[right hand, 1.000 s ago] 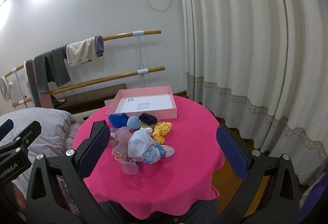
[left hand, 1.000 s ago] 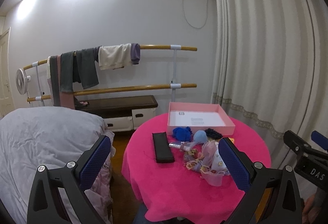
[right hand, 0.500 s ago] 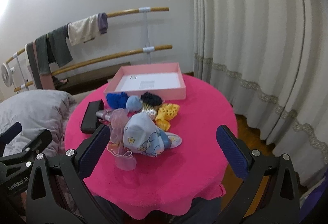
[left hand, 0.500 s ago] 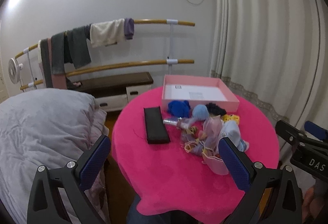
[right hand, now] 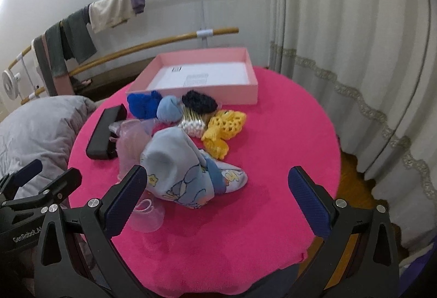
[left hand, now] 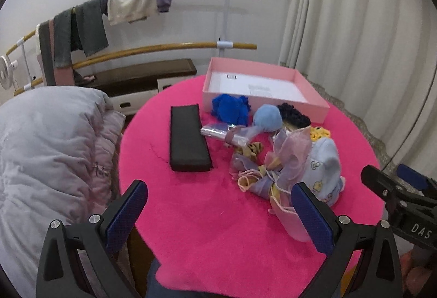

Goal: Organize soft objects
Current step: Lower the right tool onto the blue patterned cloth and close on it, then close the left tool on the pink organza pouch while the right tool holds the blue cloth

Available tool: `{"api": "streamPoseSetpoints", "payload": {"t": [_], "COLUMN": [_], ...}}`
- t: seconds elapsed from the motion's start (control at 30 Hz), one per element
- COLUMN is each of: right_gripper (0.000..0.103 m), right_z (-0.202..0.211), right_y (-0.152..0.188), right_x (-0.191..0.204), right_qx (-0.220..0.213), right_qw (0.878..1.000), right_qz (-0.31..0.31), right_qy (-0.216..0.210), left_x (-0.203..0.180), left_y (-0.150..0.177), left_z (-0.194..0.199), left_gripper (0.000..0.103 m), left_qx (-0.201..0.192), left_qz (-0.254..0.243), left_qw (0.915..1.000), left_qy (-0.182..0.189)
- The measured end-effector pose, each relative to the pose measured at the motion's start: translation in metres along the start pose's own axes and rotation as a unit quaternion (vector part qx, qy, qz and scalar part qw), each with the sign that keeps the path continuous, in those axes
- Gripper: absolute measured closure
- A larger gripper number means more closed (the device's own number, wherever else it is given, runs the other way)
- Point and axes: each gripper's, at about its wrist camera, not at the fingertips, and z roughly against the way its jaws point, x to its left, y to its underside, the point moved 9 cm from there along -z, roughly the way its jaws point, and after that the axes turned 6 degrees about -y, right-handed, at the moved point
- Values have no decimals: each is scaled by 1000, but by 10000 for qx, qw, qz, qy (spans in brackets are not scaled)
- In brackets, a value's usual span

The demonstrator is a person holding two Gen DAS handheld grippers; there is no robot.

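— The table cover (right hand: 245, 216)?
— Fuzzy pink cloth, matt.

— And the box (right hand: 218, 85) at its far edge?
— Smooth pink card, white paper lining.

— The yellow piece (right hand: 225, 126)?
— Open crochet yarn. The printed blue cloth (right hand: 180, 169) looks soft; the black case (left hand: 188, 139) matt; the gripper pads (right hand: 308, 202) dimpled blue.

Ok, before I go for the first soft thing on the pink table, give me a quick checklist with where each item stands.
1. Left tongs open and empty: ok.
2. Right tongs open and empty: ok.
3. Pink box free to receive things: ok, only a white sheet lining its bottom.
4. Nearest soft item reachable: ok, the light blue baby hat lies just ahead of the right tongs, on top of the pile.
5. Hat free of the sheer pink pouch: cannot tell, the two touch.
6. Non-soft items out of the way: not ok, cotton swabs sit inside the pile; the black case lies apart.
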Motion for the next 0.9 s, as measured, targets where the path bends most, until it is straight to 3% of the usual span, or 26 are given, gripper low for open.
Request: {"api": "streamPoseSetpoints", "payload": {"t": [0.53, 0.57, 0.73, 0.83, 0.9], "right_gripper": [2, 4, 38, 52, 54], "right_z": [-80, -85, -89, -85, -81], "right_y": [14, 16, 17, 12, 9], "right_x": [17, 18, 16, 8, 3], "right_qx": [734, 775, 783, 716, 679], "right_qw": [9939, 9931, 9919, 9905, 9916], "right_qz": [144, 166, 306, 178, 199], "right_qy": [-806, -865, -948, -1163, -1085], "left_x": [-1, 0, -4, -10, -14], "left_y": [16, 16, 19, 18, 17], "left_z": [-99, -103, -113, -116, -116], "left_gripper": [0, 0, 0, 0, 0], "left_qx": [697, 725, 793, 792, 782], "left_qz": [-100, -106, -128, -151, -165], "left_qw": [9974, 9972, 9968, 9967, 9967], "left_qy": [-127, -123, -37, 67, 142]}}
